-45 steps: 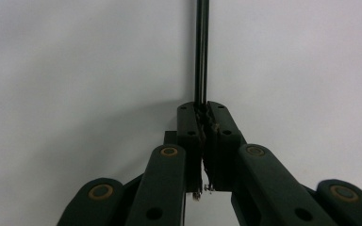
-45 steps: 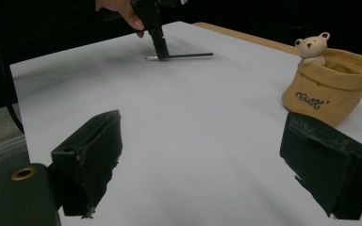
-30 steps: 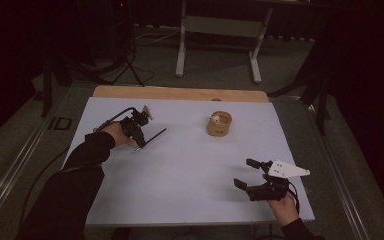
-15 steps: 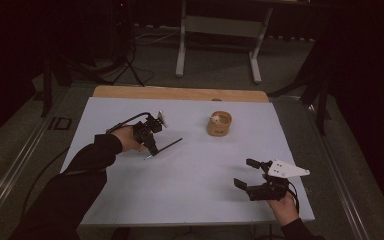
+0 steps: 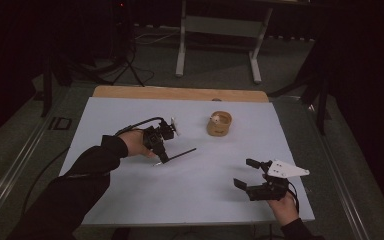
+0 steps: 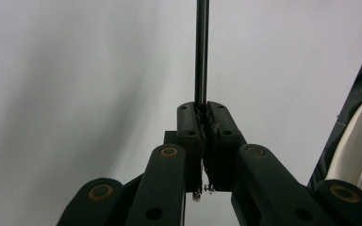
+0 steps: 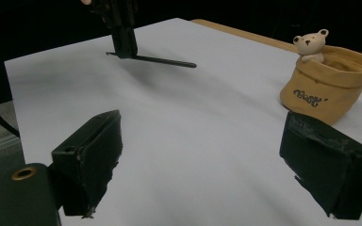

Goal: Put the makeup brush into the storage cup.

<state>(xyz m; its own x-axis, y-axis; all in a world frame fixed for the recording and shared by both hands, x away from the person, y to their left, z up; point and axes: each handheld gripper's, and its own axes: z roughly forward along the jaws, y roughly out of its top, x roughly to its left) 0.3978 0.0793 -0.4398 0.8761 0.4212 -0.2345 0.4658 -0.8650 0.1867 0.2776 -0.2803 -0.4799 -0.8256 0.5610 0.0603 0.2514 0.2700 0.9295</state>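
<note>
Pretty dim room, everything past the white table [image 5: 130,200] falls into black. Soft shadows smear across the tabletop, and the close-up jaws look soft and slightly grainy.

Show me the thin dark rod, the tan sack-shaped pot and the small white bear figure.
Thin dark rod [image 5: 179,154]: high view, middle of shaft.
Tan sack-shaped pot [image 7: 321,90]: right gripper view, front wall.
Small white bear figure [image 7: 310,45]: right gripper view, head.

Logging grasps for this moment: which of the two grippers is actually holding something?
The left gripper: its jaws are shut on a thin dark rod. The right gripper hangs with jaws wide apart, holding nothing.
</note>
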